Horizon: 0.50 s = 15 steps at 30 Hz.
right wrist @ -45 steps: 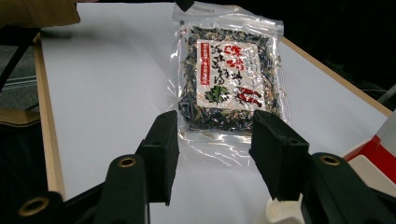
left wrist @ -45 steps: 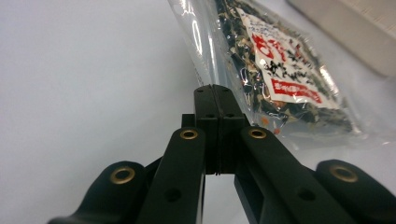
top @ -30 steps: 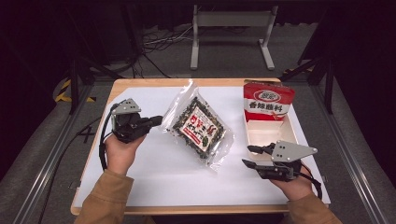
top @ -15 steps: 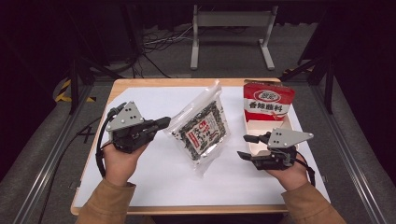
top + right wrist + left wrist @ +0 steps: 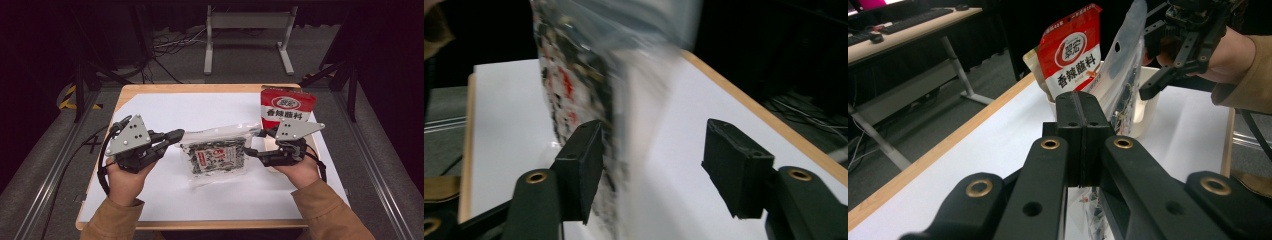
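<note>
A clear snack bag (image 5: 215,157) with a dark, red-labelled filling hangs above the white table top between my two hands. My left gripper (image 5: 179,134) is shut on the bag's left edge; in the left gripper view its jaws (image 5: 1081,102) meet, with the bag (image 5: 1125,65) rising beyond them. My right gripper (image 5: 253,143) stands open at the bag's right edge, and its jaws have just been opening. In the right gripper view the bag (image 5: 574,75) lies against the left pad (image 5: 584,160), well clear of the other pad.
A red pouch (image 5: 286,107) with white lettering stands upright in a white tub (image 5: 1148,107) at the table's far right. The table top (image 5: 165,107) has a wooden rim. Cables and a metal stand lie on the dark floor beyond.
The bag has left the table, where it lay slantwise, and now hangs crosswise between the hands. The left gripper rose with it. The right gripper came up to its right edge.
</note>
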Motion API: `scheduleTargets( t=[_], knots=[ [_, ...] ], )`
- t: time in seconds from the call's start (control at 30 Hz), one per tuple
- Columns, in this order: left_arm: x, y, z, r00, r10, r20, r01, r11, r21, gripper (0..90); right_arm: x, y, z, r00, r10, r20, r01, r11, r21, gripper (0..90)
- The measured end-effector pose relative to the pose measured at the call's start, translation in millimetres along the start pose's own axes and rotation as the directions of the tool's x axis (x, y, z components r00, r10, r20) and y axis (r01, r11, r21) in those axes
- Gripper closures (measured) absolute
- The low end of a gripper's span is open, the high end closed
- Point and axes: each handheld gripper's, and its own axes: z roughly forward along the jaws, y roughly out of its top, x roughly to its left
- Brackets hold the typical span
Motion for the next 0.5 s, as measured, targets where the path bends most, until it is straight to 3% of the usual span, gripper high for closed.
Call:
scheduleTargets(
  t=[0.13, 0.3, 0.5],
  knots=[
    [0.9, -0.3, -0.8, 1.0, -0.004, 0.007, 0.004, 1.0, -0.002, 90.0, 6.4, 6.8, 5.4, 0.9984, -0.024, -0.052, 0.024, 1.0, -0.003, 44.4],
    [-0.6, 0.3, -0.9, 0.9999, -0.004, 0.012, 0.004, 0.9999, -0.012, 90.0, 7.2, 14.3, 6.8, 0.9968, -0.029, -0.075, 0.028, 1.0, -0.009, 48.6],
    [0.9, -0.1, -0.5, 0.9997, -0.011, 0.023, 0.011, 0.9998, -0.014, 90.0, 9.1, 22.2, 8.2, 0.9934, -0.045, -0.105, 0.047, 0.999, 0.012, 61.0]
  ],
)
